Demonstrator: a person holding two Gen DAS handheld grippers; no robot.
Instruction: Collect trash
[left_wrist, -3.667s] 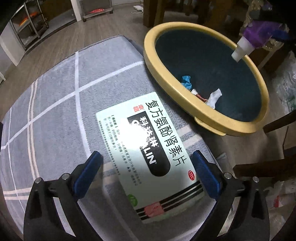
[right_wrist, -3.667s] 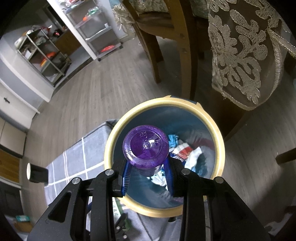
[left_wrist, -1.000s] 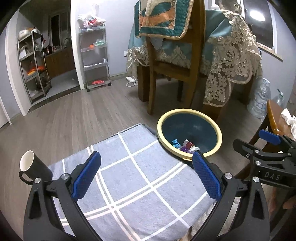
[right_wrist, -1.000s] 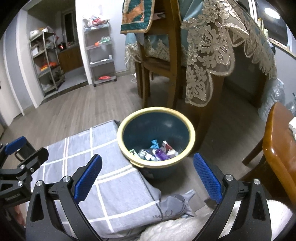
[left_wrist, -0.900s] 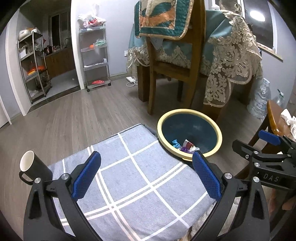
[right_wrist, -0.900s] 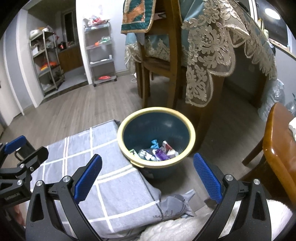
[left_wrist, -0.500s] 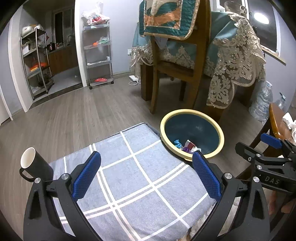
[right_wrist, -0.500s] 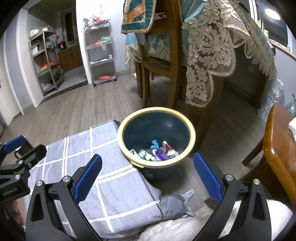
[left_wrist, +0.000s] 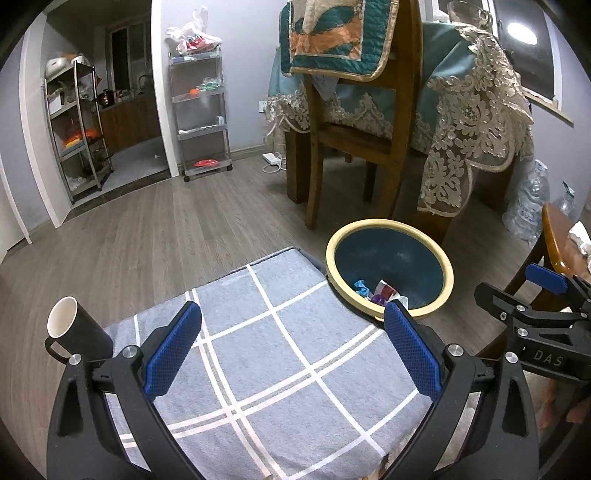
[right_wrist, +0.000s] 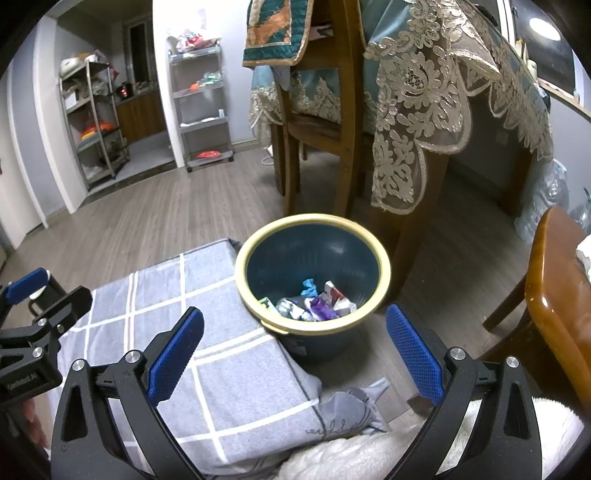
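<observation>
A dark blue bin with a yellow rim (left_wrist: 441, 264) (right_wrist: 382, 258) stands on the floor just past the far right corner of a grey checked cloth (left_wrist: 266, 354) (right_wrist: 207, 332). Inside lies mixed trash (right_wrist: 314, 301): a purple bottle, a white box, blue and red scraps. My left gripper (left_wrist: 291, 343) hangs open and empty above the cloth. My right gripper (right_wrist: 293, 341) is open and empty too, held near the bin's front. Each gripper shows at the edge of the other's view.
A black mug (left_wrist: 75, 334) with a white inside stands at the cloth's left edge. A wooden chair (left_wrist: 354, 140) and a lace-draped table (right_wrist: 443, 85) rise behind the bin. A wooden tabletop (right_wrist: 554, 273) sits at right. Metal shelves (left_wrist: 199, 107) line the far wall.
Since 3.7 s ago the box and the purple bottle have left the grippers and lie in the bin; both grippers are pulled back and raised. In the last second, only a slight drift.
</observation>
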